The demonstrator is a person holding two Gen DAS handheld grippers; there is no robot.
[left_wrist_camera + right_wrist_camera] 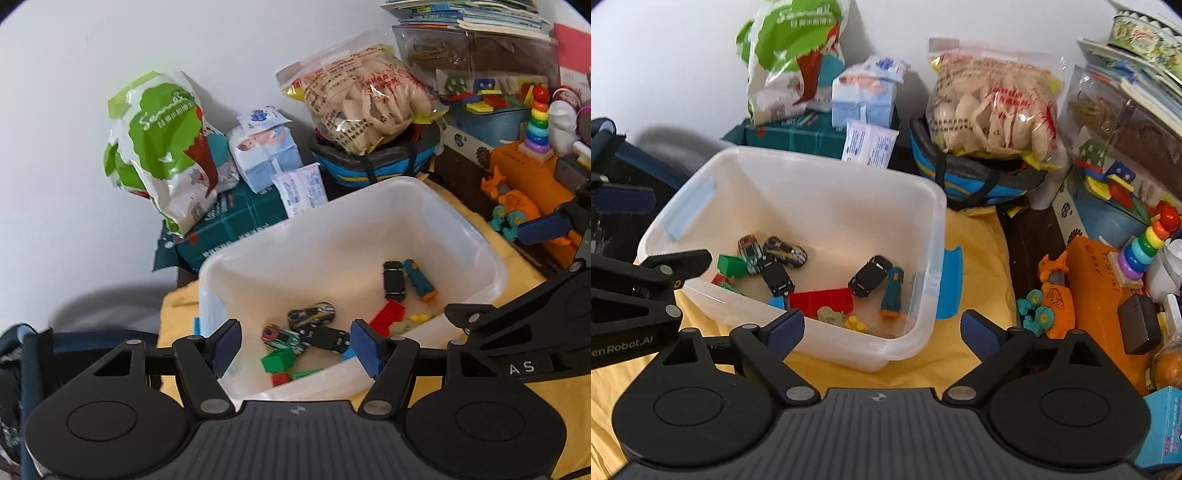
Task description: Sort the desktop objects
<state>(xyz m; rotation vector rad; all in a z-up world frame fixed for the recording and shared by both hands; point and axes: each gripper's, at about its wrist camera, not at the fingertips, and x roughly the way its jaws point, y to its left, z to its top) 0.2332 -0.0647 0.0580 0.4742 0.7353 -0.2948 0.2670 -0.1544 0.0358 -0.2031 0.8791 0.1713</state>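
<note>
Yellow cloth (975, 236), left tool (295, 345) and right tool (882, 328) gaping wide, empty, above toy bin (934, 221)

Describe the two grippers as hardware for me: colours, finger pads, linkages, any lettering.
Both match: the left gripper and right gripper have matte black ribbed bodies, two round black discs, angular black linkage arms with silver pivot pins, and ribbed dark blue finger pads. White lettering runs along the left gripper's side, reading "enRobot.AI" in the right wrist view; the right gripper's side shows "A S". No sleeves show.
</note>
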